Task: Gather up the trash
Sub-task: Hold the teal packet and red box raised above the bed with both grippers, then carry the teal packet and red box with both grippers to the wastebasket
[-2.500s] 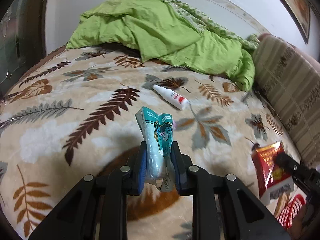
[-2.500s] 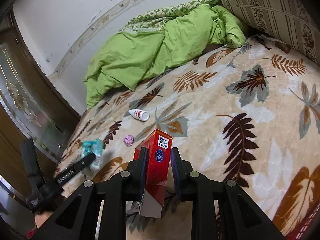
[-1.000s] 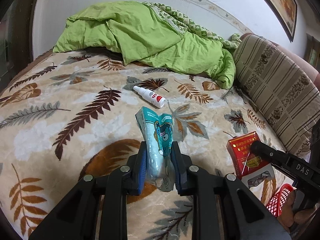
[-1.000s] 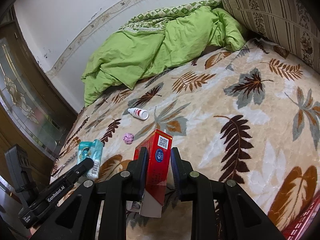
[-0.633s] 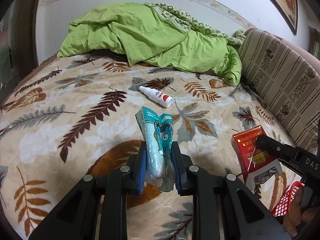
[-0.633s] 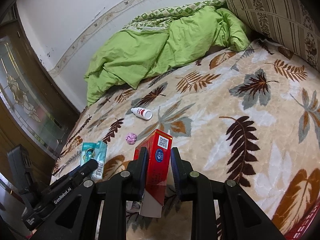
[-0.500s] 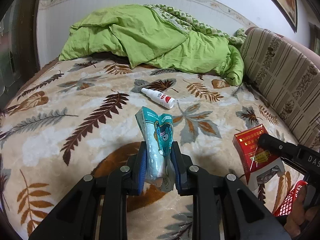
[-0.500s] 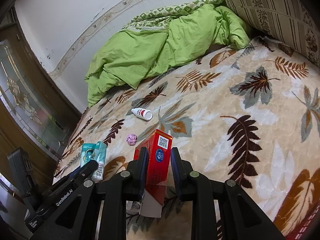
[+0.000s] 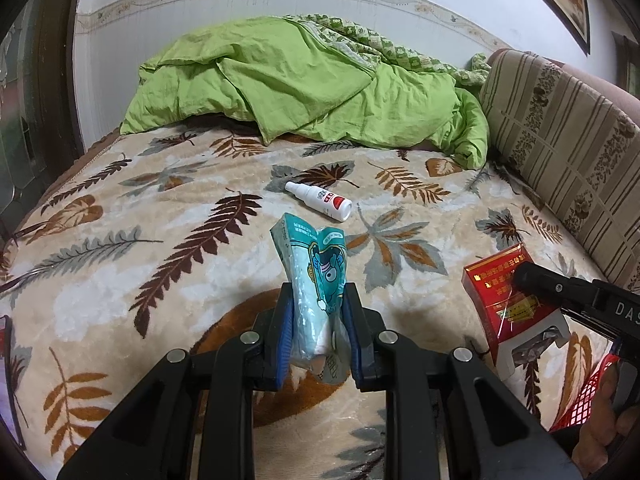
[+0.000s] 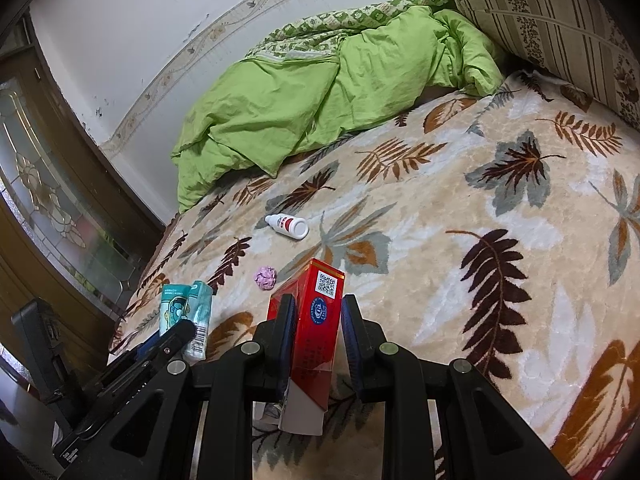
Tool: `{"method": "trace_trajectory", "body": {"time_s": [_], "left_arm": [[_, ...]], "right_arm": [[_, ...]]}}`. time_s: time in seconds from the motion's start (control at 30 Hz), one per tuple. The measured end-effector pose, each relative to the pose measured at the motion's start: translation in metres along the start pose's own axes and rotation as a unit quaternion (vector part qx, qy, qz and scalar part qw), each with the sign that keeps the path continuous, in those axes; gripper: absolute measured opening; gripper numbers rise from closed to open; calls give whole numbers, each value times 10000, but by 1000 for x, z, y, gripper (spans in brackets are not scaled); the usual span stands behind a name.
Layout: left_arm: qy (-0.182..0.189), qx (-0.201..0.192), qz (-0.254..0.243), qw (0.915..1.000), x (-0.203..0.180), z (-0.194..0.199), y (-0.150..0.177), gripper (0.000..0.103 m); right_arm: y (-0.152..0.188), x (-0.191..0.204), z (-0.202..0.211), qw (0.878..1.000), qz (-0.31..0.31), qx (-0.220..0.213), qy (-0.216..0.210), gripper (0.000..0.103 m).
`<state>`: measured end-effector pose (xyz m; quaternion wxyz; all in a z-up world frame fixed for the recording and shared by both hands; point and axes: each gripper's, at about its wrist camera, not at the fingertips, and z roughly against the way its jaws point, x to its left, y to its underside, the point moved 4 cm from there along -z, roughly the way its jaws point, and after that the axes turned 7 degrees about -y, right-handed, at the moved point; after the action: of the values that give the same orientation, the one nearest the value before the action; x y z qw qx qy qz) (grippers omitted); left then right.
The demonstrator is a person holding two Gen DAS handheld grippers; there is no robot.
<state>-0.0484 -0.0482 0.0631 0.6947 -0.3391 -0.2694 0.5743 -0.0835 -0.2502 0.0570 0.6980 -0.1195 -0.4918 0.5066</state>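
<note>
— Over the leaf-patterned blanket, what is each claw doing?

— Both hang above the near part of the bed. The left gripper is clenched on a teal wrapper printed with a cartoon figure; the pack stands up between the blue pads, squeezed narrow at its lower end. From the right wrist the same wrapper shows at the near left, pinched at the tip of the other tool.

— And the right one?

— The right gripper grasps a red carton, upright, with a QR code near its top edge and a pale flap hanging open underneath. The left wrist view catches that carton at the near right, crumpled foil visible at its open end.

— What trash lies loose?

— A small white bottle with a red band lies on its side towards the middle of the blanket, well apart from both claws. A little pink crumpled ball sits nearer, between the bottle and the carton in the right view; what it is made of I cannot tell.

— Anything else?

— A rumpled green quilt is heaped at the far end against the wall, a striped cushion runs along the right side, and part of a red mesh basket peeks in at the near right beside the person's fingers.
</note>
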Motion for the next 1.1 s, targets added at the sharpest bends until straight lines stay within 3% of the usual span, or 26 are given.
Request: {"method": "trace_trajectory", "body": {"time_s": [1.1], "left_arm": [[-89, -63, -51, 9999, -1, 4, -1, 22]], "right_arm": [[0, 0, -3, 10000, 9, 4, -37, 25]]}}
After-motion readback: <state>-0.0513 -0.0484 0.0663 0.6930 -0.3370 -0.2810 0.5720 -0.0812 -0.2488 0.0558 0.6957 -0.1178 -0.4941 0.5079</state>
